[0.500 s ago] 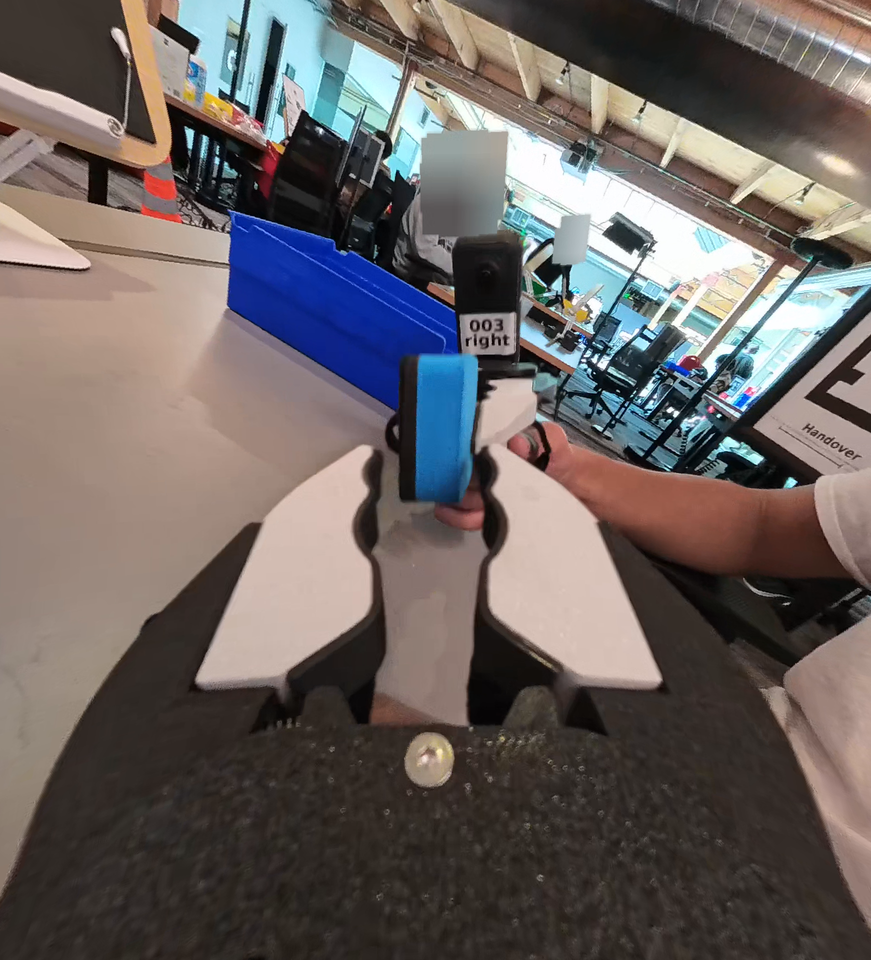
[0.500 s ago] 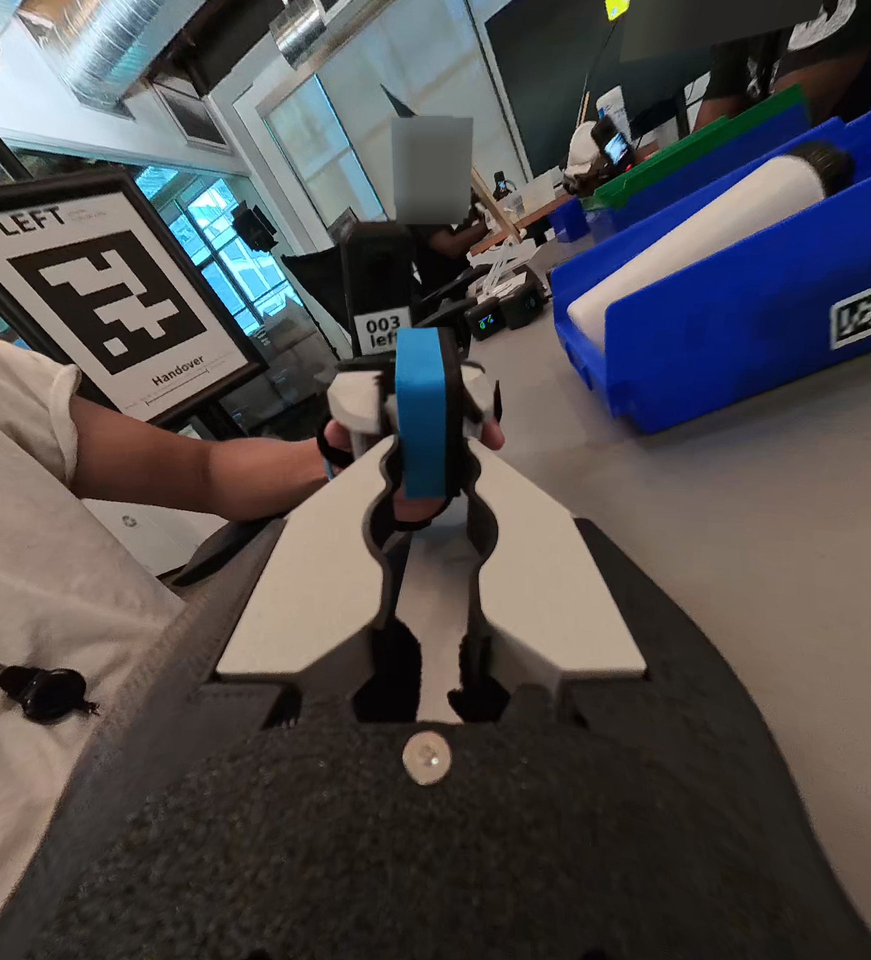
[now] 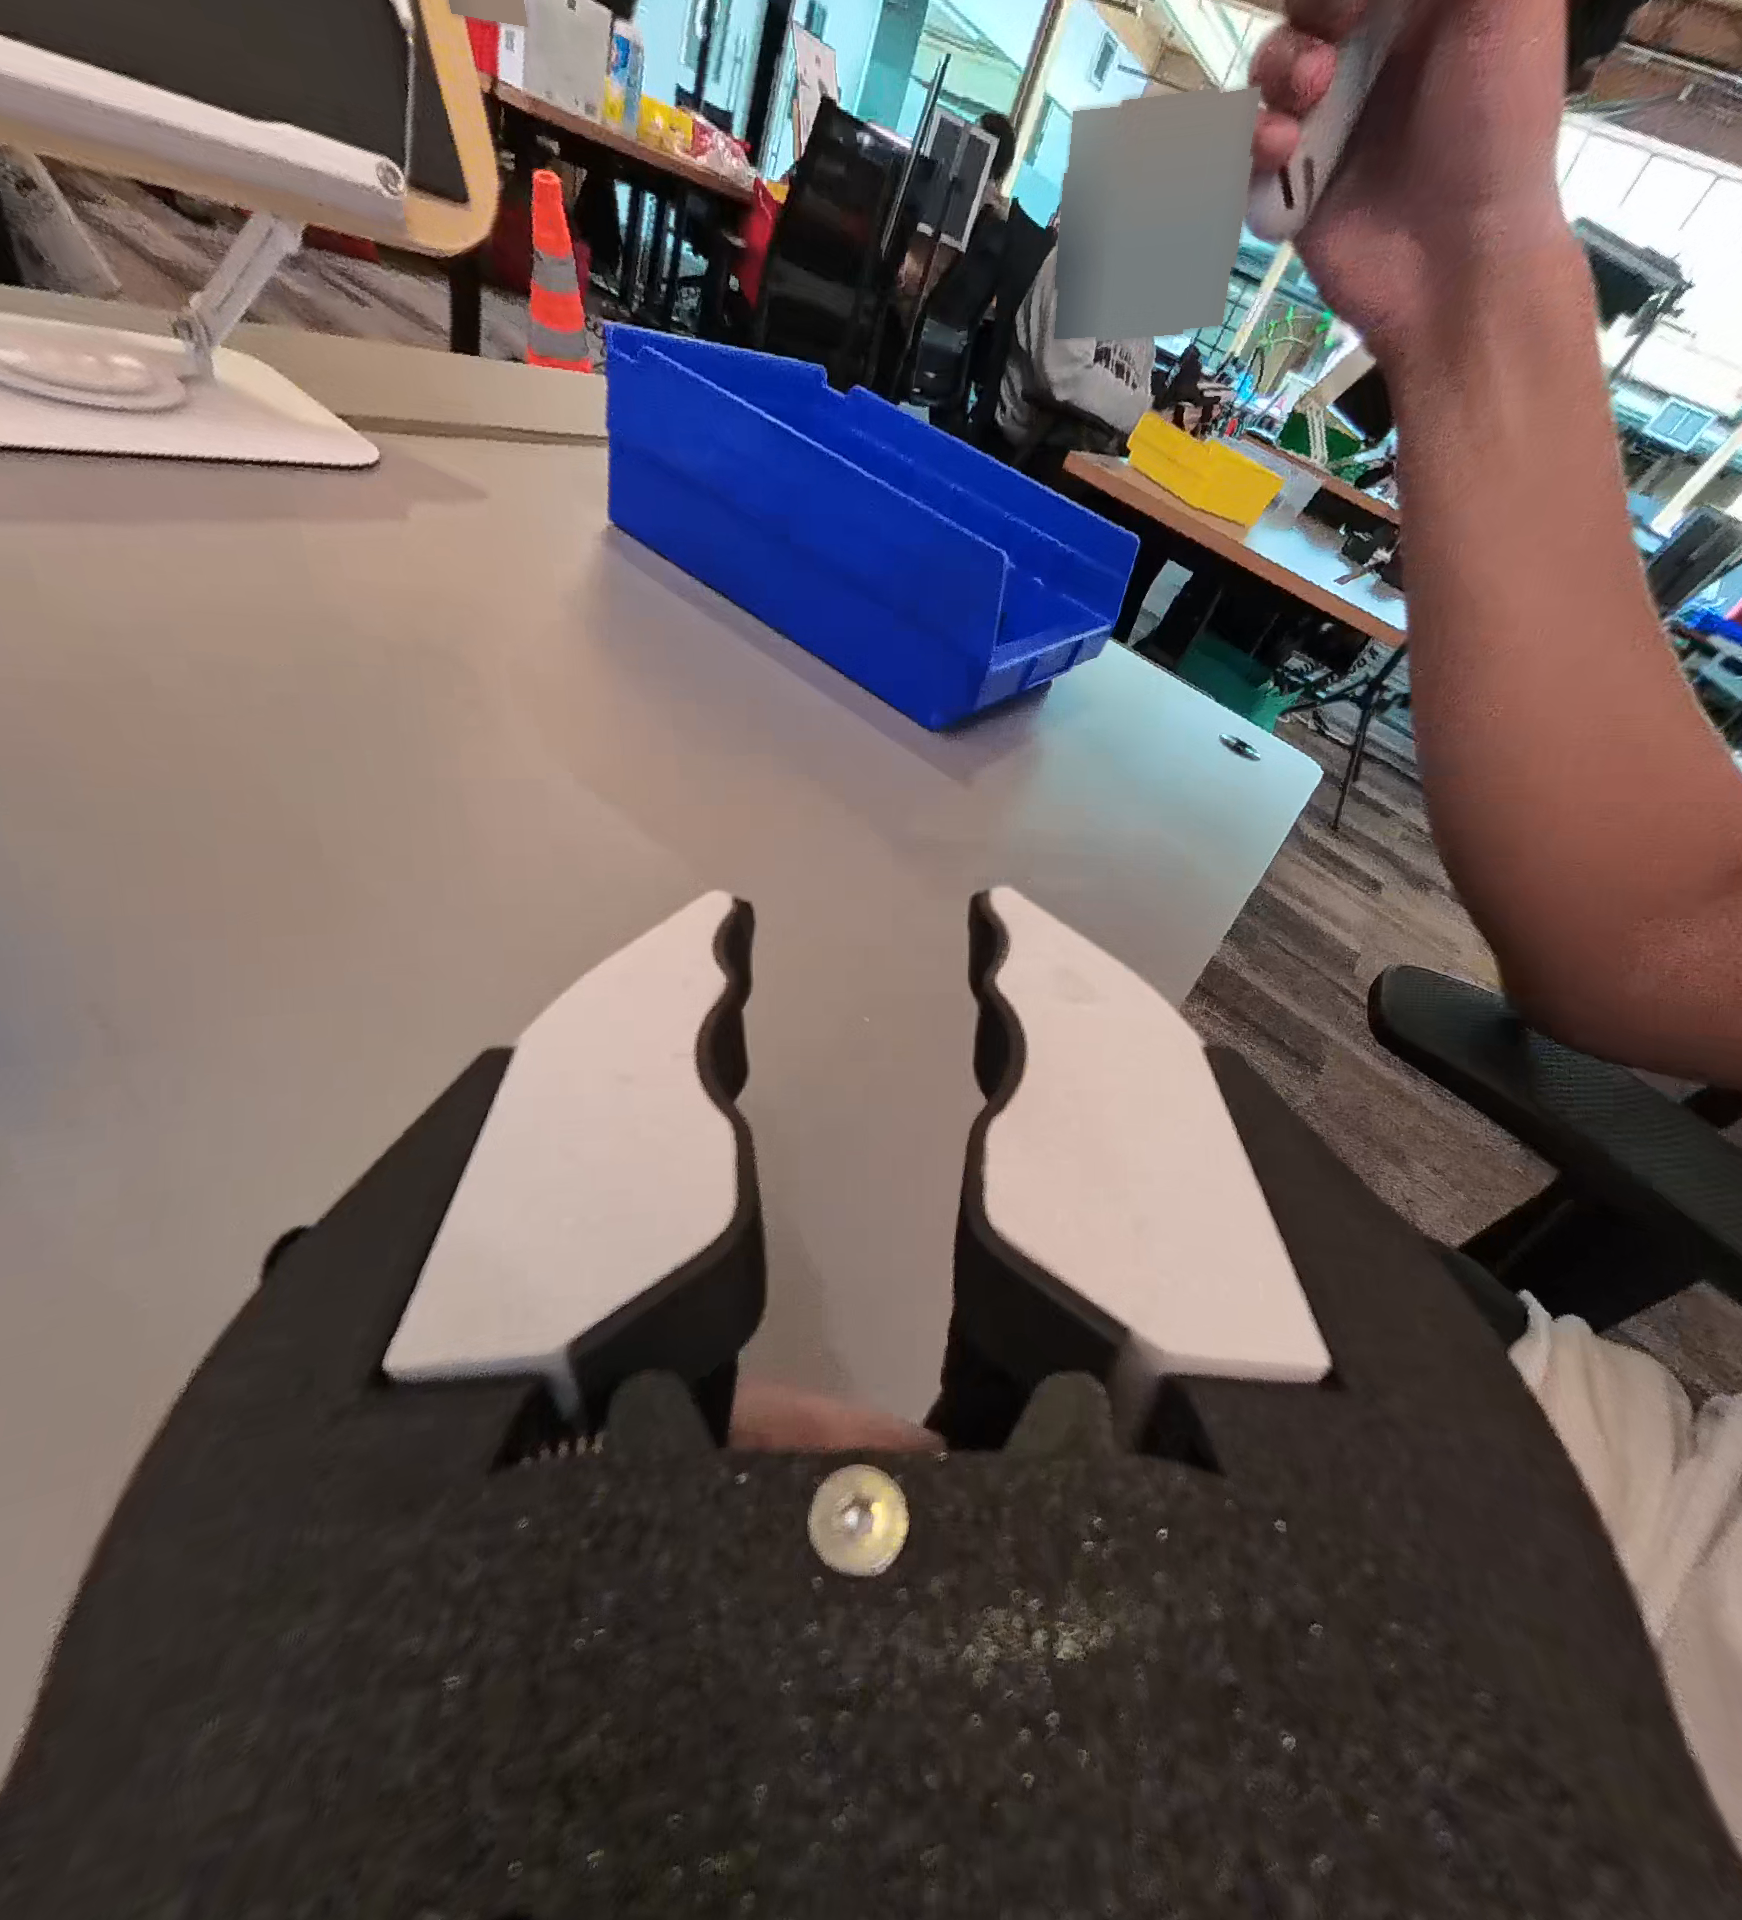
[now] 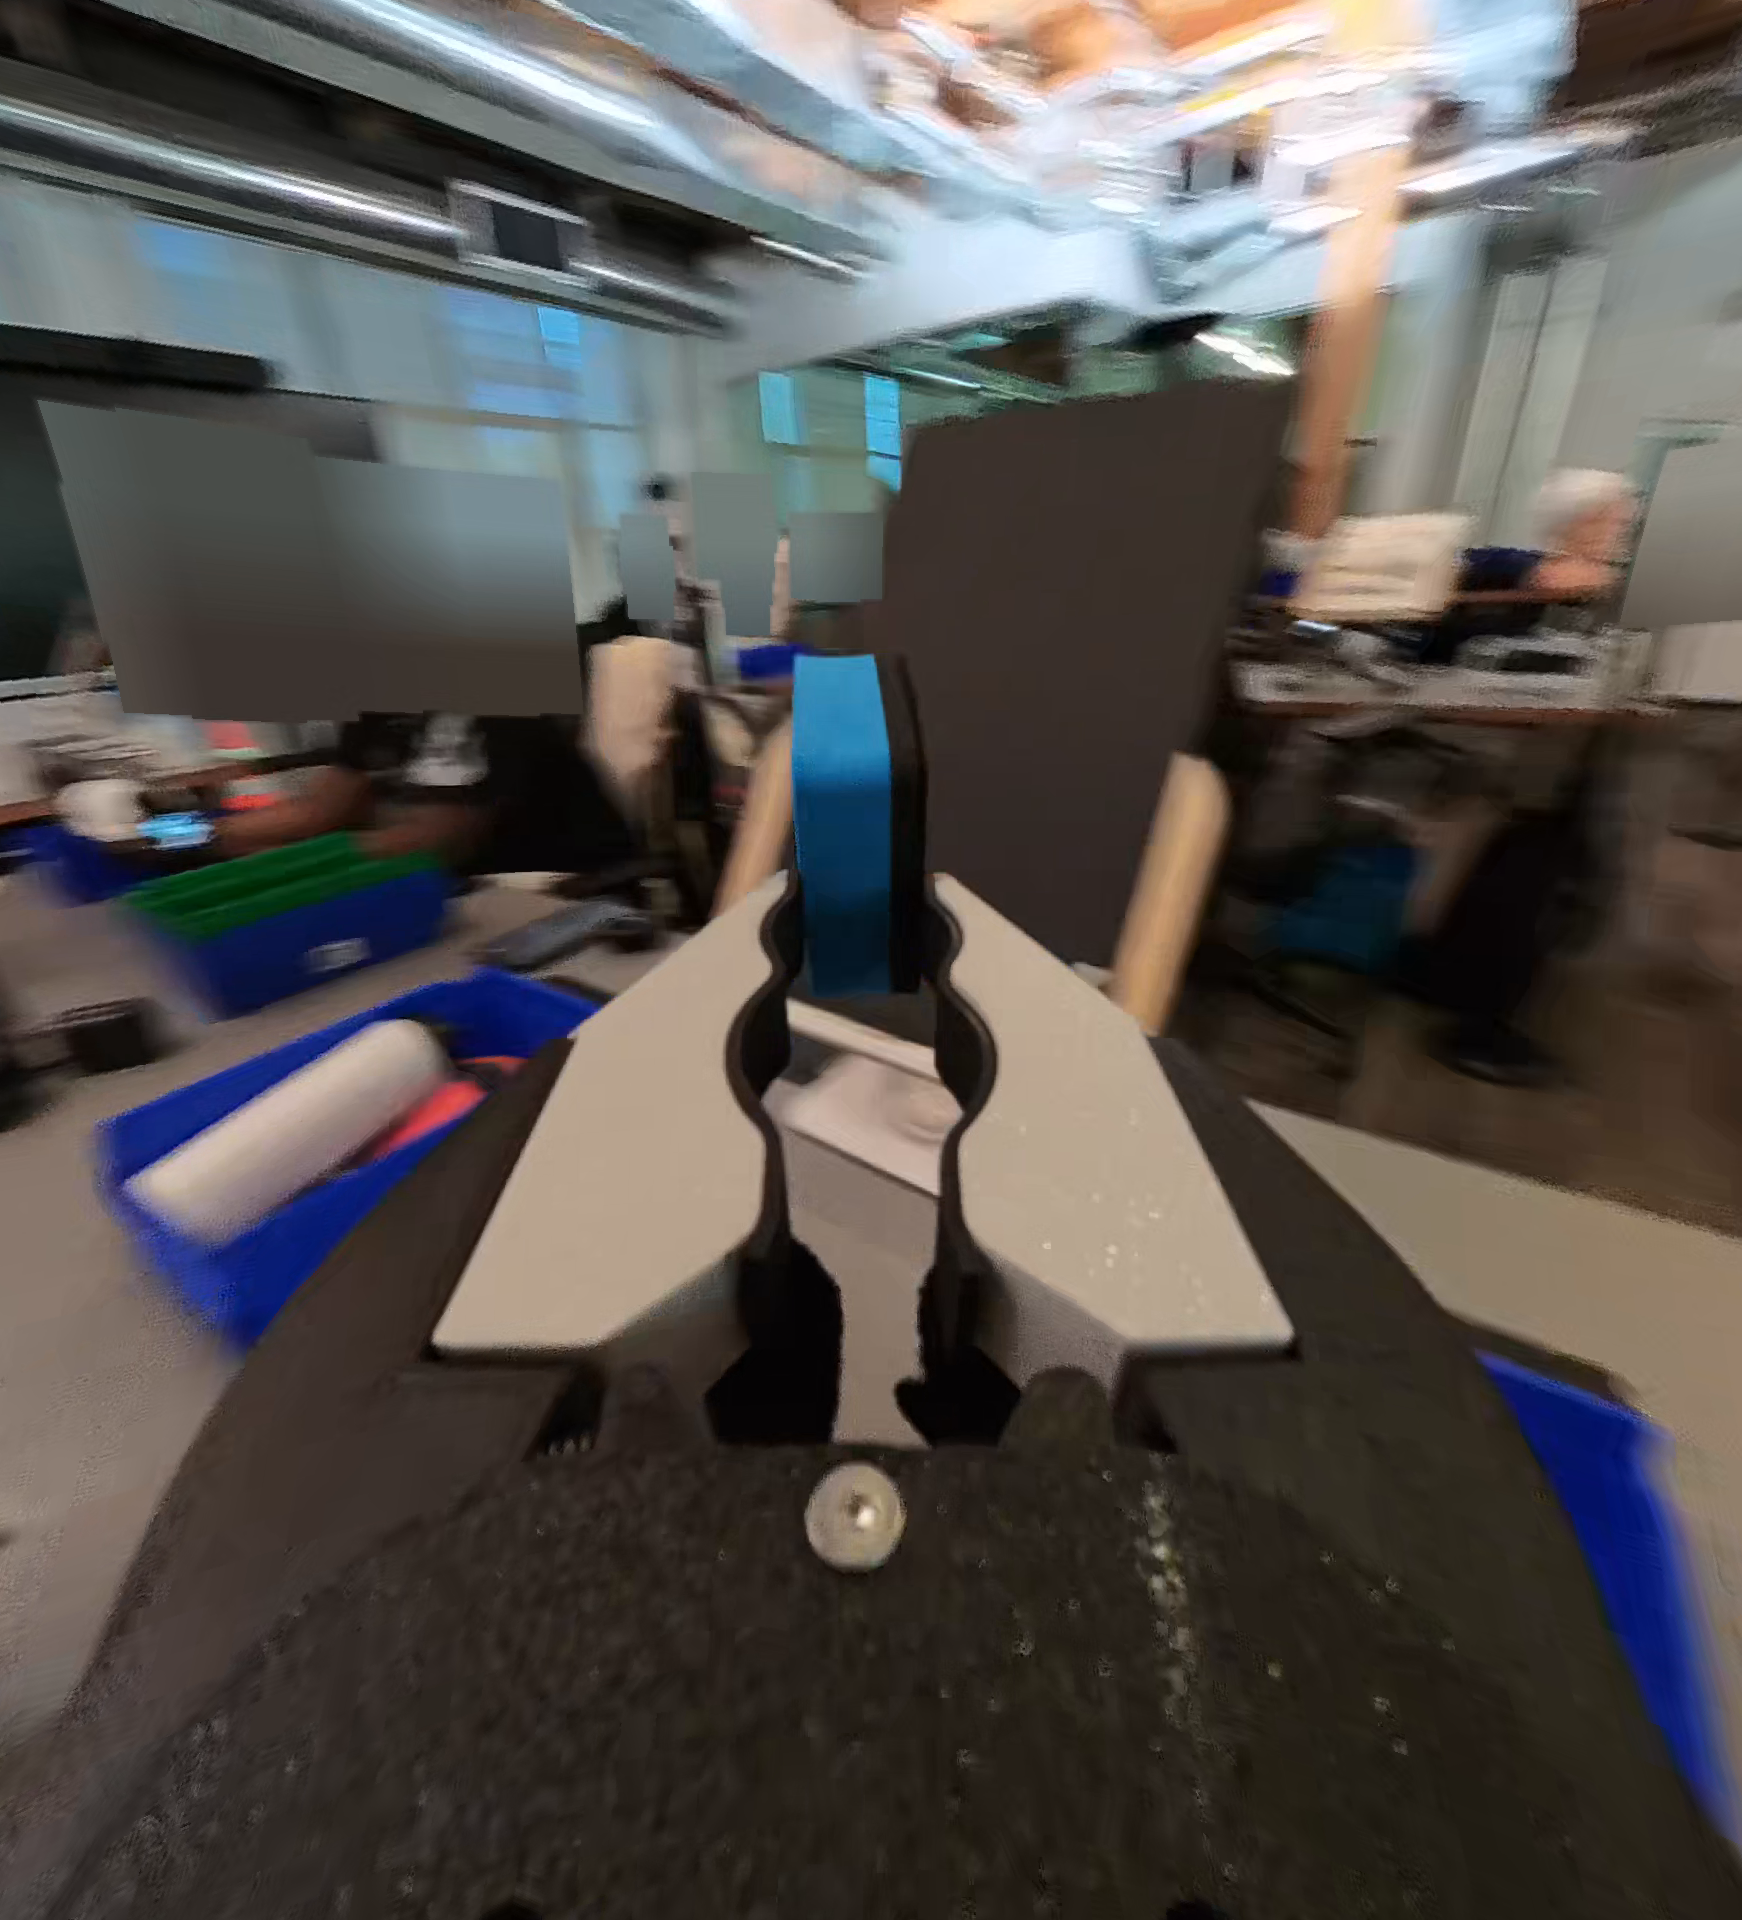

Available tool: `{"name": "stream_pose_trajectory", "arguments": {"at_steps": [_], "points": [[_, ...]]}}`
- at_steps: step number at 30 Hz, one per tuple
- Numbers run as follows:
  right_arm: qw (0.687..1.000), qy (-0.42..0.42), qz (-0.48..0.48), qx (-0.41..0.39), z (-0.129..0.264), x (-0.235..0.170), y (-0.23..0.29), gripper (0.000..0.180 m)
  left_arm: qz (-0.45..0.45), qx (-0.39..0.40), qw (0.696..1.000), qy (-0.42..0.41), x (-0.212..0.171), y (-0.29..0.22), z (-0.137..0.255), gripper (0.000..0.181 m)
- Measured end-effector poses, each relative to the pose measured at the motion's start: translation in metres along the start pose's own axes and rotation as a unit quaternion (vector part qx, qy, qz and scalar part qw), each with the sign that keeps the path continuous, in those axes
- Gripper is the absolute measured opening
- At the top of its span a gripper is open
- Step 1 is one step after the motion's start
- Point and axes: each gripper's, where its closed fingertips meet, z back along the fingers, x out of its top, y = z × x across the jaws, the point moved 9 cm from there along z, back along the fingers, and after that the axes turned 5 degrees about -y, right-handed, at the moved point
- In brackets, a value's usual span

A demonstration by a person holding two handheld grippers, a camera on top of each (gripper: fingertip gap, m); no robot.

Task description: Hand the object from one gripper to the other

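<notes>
With the blue object [image 4: 851, 821] clamped in the right gripper [image 4: 859, 935], the handover looks complete. Spread and empty, the left gripper [image 3: 854, 914] need only stay clear.

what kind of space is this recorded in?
Likely a shared open-plan workshop or lab. A grey work table carries a blue parts bin; more desks with a yellow bin stand behind, an orange traffic cone is on the floor, and ceiling ducts are exposed.
</notes>
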Motion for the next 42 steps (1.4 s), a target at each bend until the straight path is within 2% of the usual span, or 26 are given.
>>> {"name": "stream_pose_trajectory", "arguments": {"at_steps": [3, 5, 7, 9, 11, 16, 18, 24, 27, 29, 32, 35, 37, 39, 42], "points": [[0.99, 0.054, -0.018, -0.131, 0.012, -0.03, -0.061, 0.021, 0.016, -0.004, 1.0, -0.006, -0.004, -0.008, 0.005, 0.036], [0.979, 0.135, -0.057, -0.145, 0.003, -0.069, -0.089, 0.021, 0.008, -0.013, 1.0, -0.008, -0.004, -0.013, 0.005, 0.034], [0.947, 0.274, -0.099, -0.139, -0.008, -0.122, -0.105, 0.022, -0.01, -0.028, 1.0, 0.004, -0.006, -0.017, 0.003, 0.034], [0.895, 0.407, -0.101, -0.151, -0.014, -0.173, -0.115, 0.021, -0.022, -0.034, 0.999, 0.03, -0.013, -0.017, 0.0, 0.034], [0.865, 0.466, -0.103, -0.152, -0.019, -0.211, -0.119, 0.022, -0.032, -0.035, 0.998, 0.051, -0.017, -0.016, -0.003, 0.034], [0.847, 0.48, -0.166, -0.16, -0.026, -0.249, -0.126, 0.022, -0.061, -0.027, 0.996, 0.063, -0.019, -0.015, -0.002, 0.034], [0.852, 0.459, -0.189, -0.168, -0.024, -0.25, -0.13, 0.022, -0.072, -0.018, 0.995, 0.065, -0.02, -0.013, -0.001, 0.034], [0.821, 0.491, -0.248, -0.15, -0.013, -0.258, -0.135, 0.029, -0.075, -0.011, 0.995, 0.059, -0.019, -0.012, 0.001, 0.033], [0.836, 0.466, -0.253, -0.143, -0.011, -0.238, -0.137, 0.038, -0.082, -0.008, 0.995, 0.062, -0.019, -0.012, 0.0, 0.033], [0.862, 0.439, -0.21, -0.145, -0.009, -0.202, -0.134, 0.048, -0.092, 0.0, 0.994, 0.059, -0.019, -0.011, 0.001, 0.033], [0.907, 0.371, -0.124, -0.155, -0.003, -0.121, -0.114, 0.049, -0.098, 0.011, 0.994, 0.057, -0.017, -0.009, 0.002, 0.033], [0.961, 0.24, -0.042, -0.134, 0.011, -0.033, -0.066, 0.049, -0.085, 0.019, 0.995, 0.052, -0.017, -0.006, 0.003, 0.034], [0.982, 0.143, 0.005, -0.12, 0.026, 0.01, -0.03, 0.049, -0.069, 0.028, 0.996, 0.053, -0.017, -0.004, 0.004, 0.036], [0.989, 0.049, 0.057, -0.126, 0.042, 0.034, 0.002, 0.049, -0.044, 0.048, 0.996, 0.057, -0.017, 0.0, 0.004, 0.04], [0.974, -0.049, 0.13, -0.179, 0.061, 0.041, 0.039, 0.044, 0.019, 0.074, 0.993, 0.091, -0.02, 0.014, 0.008, 0.049]]}}
